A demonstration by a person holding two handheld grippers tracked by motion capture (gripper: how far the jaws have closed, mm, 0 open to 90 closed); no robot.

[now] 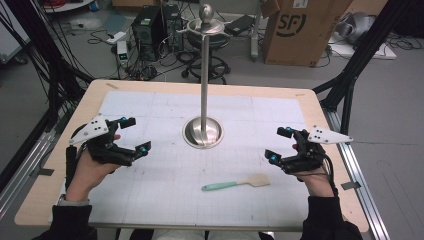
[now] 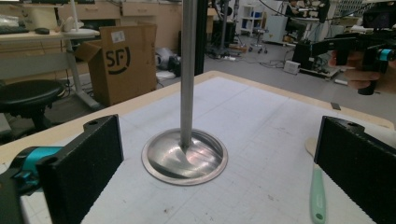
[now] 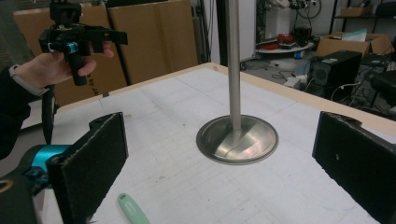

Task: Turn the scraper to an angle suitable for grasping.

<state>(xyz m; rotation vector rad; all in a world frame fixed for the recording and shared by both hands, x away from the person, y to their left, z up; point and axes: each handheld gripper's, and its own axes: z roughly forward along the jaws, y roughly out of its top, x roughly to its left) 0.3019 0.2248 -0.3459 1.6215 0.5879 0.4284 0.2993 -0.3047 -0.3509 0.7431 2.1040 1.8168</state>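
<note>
A metal stand with a round base (image 1: 202, 132) and a tall pole rises from the middle of the white mat. A spatula (image 1: 235, 183) with a green handle and a pale blade lies flat on the mat near the front, right of centre. My left gripper (image 1: 136, 135) hovers left of the stand, jaws wide apart with nothing between them. My right gripper (image 1: 276, 145) hovers right of the stand, above and right of the spatula, also open and holding nothing. In the left gripper view the base (image 2: 184, 156) sits ahead and the green handle (image 2: 317, 196) lies by the right jaw.
The mat (image 1: 150, 105) covers most of the wooden table (image 1: 60, 165). Behind the table stand a cardboard box (image 1: 300, 30), computer towers (image 1: 150, 25), a stool and loose cables. Black frame struts rise at both sides.
</note>
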